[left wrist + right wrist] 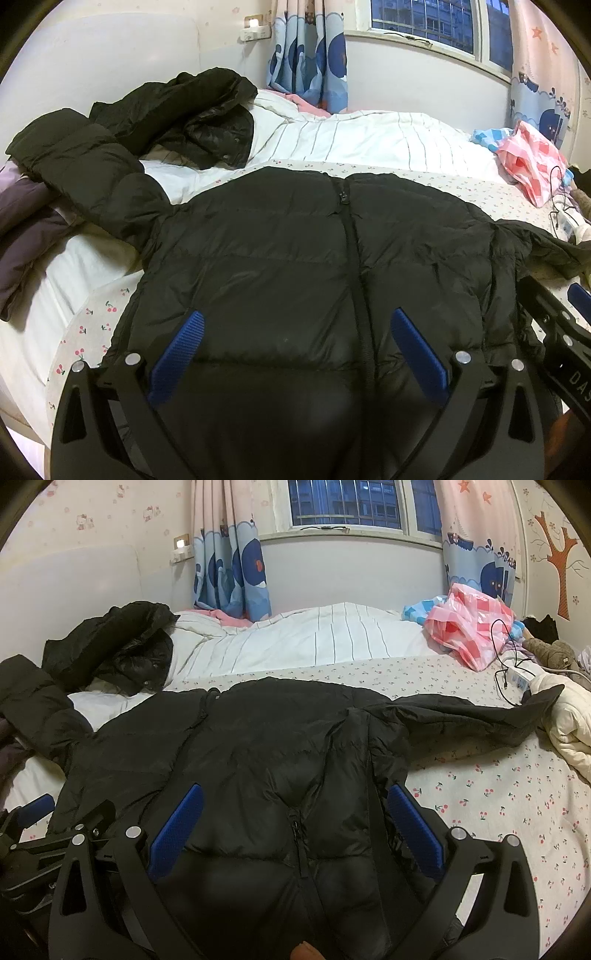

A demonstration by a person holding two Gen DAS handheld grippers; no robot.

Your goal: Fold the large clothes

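A large black puffer jacket (288, 258) lies front up on the bed, its zipper (351, 236) running down the middle. One sleeve (85, 166) stretches away to the left, the other sleeve (472, 712) to the right. My left gripper (295, 328) is open, its blue pads spread wide just above the jacket's lower body. My right gripper (295, 805) is open too, over the lower body near the zipper (297, 834) and the jacket (258, 746). Neither holds fabric. The right gripper's body (561, 325) shows at the left view's right edge.
The bed has a cherry-print sheet (498, 794) and a white striped duvet (314, 642). A second black coat (192, 110) lies at the back left, a pink plastic bag (469, 624) and cables at the back right, a cream garment (569, 716) at the right, purple cloth (22, 236) at the left.
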